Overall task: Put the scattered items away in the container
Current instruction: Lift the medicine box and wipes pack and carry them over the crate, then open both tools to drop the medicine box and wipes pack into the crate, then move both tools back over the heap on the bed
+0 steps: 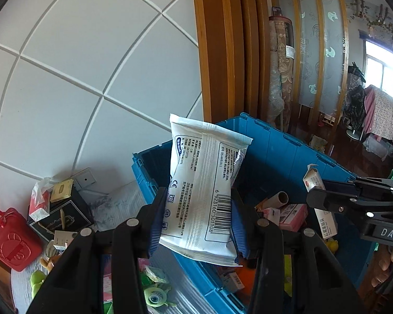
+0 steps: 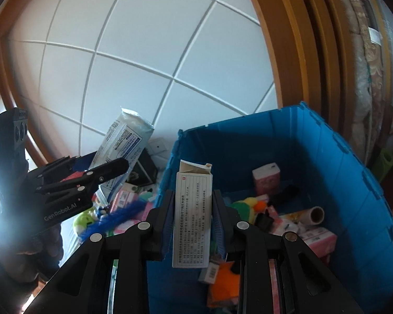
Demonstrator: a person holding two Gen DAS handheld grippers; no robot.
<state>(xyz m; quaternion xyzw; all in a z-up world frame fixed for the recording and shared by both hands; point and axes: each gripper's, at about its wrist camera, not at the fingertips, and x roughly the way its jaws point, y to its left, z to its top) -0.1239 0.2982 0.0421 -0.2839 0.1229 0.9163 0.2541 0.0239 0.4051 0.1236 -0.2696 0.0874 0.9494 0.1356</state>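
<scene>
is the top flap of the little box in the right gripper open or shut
Open: the small box in the right gripper shows its end flap lifted, bare cardboard inside.

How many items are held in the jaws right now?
2. A white wipes packet in the left gripper, at the blue crate's rim; a slim medicine box in the right gripper, over the crate.

The blue crate (image 1: 275,141) runs off the lower edge; its small packets' print is unreadable.
</scene>
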